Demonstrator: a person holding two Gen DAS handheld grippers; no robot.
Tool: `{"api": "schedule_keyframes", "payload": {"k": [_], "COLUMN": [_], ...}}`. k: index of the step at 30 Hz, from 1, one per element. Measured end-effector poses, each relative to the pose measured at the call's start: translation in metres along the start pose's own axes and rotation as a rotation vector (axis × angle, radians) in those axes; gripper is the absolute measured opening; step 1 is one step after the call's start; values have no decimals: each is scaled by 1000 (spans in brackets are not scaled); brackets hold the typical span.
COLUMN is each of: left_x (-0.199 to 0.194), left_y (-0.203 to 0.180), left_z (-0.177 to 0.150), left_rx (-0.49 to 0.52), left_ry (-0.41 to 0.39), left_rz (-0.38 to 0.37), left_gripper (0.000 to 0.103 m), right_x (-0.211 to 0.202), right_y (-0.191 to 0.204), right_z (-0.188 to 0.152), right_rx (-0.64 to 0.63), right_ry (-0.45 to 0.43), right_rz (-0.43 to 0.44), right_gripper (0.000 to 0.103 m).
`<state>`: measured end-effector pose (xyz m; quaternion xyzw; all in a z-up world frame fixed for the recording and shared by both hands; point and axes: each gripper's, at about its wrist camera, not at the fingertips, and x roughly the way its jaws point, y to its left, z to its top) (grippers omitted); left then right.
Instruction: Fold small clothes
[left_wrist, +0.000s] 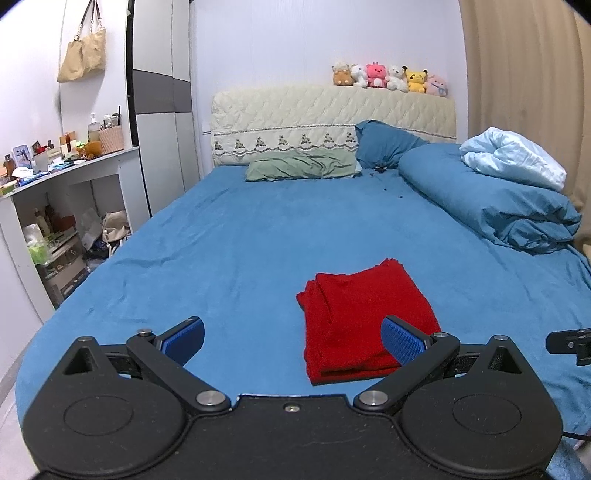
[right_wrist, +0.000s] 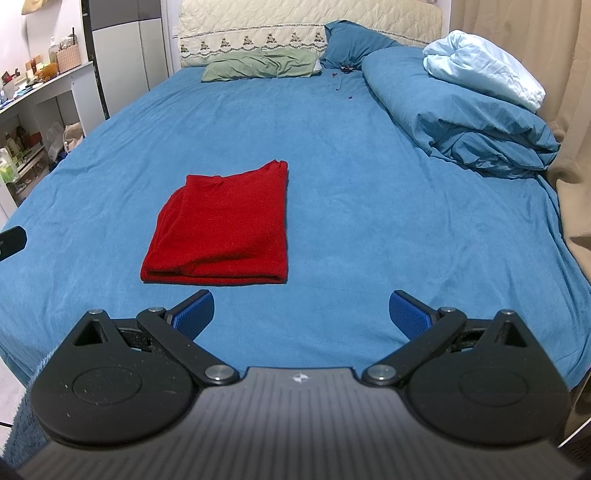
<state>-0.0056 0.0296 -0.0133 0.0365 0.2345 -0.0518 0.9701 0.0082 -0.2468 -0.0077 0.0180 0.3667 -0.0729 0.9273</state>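
A red garment (left_wrist: 364, 317) lies folded into a flat rectangle on the blue bed sheet (left_wrist: 240, 240). It also shows in the right wrist view (right_wrist: 225, 229), ahead and to the left. My left gripper (left_wrist: 291, 339) is open and empty, hovering near the garment's front left; its right pad (left_wrist: 402, 341) overlaps the garment's near edge in view. My right gripper (right_wrist: 301, 314) is open and empty, just in front of the garment's near right corner, apart from it.
A rolled blue duvet (right_wrist: 461, 110) with a pale blue cloth (right_wrist: 484, 70) on it lies along the right side. A green pillow (right_wrist: 258, 68) and blue pillow (right_wrist: 351, 42) sit at the headboard. A cluttered white shelf unit (left_wrist: 66, 192) stands left of the bed.
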Motion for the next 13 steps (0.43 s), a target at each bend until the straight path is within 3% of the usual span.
{"api": "schedule_keyframes", "payload": {"k": [8,13], "left_x": [-1,0], "left_y": [3,8], "left_z": [1,1], "left_rx": [-32,-61], "left_ry": [-22,-20], "left_rz": [38,10], "left_gripper": [103,103], "right_x": [1,2], "right_y": [1,0], "right_z": [1,2], "right_rx": [1,2], "right_ry": [0,0], "right_rz": [0,-1], "right_gripper": [103,103]}}
